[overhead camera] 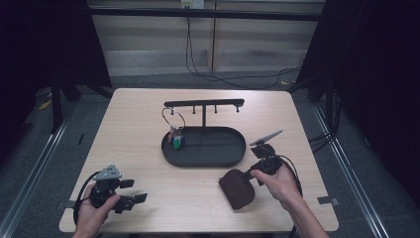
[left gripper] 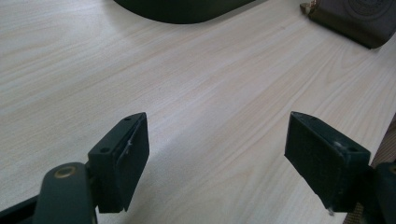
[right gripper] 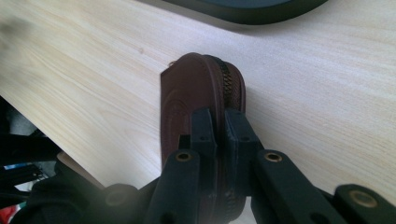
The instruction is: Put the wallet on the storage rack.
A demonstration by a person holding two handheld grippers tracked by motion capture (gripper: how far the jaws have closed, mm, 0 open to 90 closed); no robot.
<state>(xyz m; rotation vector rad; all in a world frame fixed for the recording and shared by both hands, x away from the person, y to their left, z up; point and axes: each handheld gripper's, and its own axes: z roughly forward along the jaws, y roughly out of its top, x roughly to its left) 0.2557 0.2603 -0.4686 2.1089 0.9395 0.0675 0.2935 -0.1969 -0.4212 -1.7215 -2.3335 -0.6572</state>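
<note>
The right claw (right gripper: 219, 126) pinches the brown pouch (right gripper: 187, 102) near the table's front edge; the left claw (left gripper: 217, 163) gapes over bare wood.

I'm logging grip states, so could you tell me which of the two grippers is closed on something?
The right gripper: its jaws pinch the brown zip pouch. The left gripper stands wide open over bare table.

A dark brown pouch (right gripper: 187, 102) with a dark zip and faint embossed rings is seen near right, gripped by black jaws of the right gripper (right gripper: 217, 135). The left gripper (left gripper: 217, 163) is black with a grey plate. The table (overhead camera: 133, 148) is pale wood-grain. The far tray (overhead camera: 233, 153) is black; green and red tags (overhead camera: 175, 138) are seen inside.
</note>
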